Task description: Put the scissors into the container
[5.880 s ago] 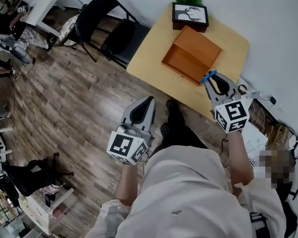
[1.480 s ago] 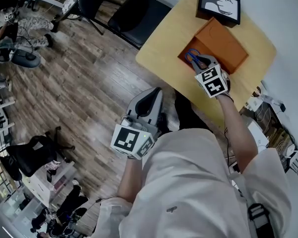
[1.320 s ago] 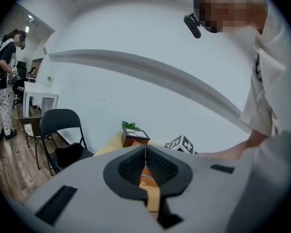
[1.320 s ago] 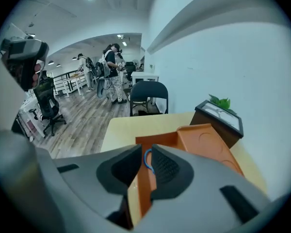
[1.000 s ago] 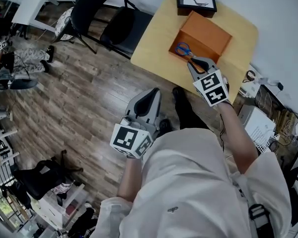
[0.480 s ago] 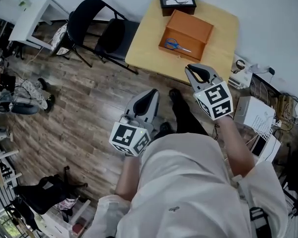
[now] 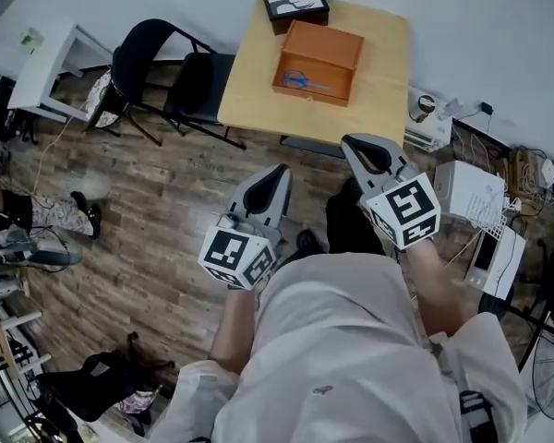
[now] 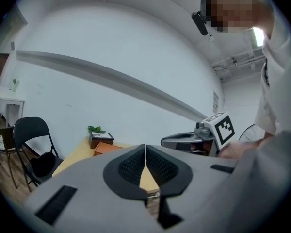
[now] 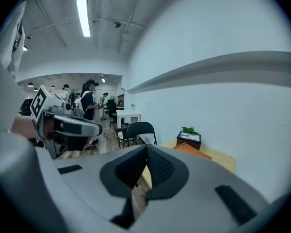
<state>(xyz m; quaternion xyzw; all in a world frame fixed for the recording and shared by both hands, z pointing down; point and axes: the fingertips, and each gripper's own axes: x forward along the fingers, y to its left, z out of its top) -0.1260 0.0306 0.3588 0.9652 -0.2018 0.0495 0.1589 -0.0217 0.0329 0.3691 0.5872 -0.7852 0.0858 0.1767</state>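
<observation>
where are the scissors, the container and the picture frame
scissors (image 7: 296, 79): head view, on the blue handles
container (image 7: 329, 46): head view, on its bare orange surface
picture frame (image 7: 295, 3): head view, on its front

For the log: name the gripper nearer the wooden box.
Right. The right gripper is by the table's near edge, short of the wooden box; the left gripper farther back, over floor.

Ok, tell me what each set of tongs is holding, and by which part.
Nothing: the left tongs and right tongs are both shut and empty; the scissors lie inside the container.
</observation>
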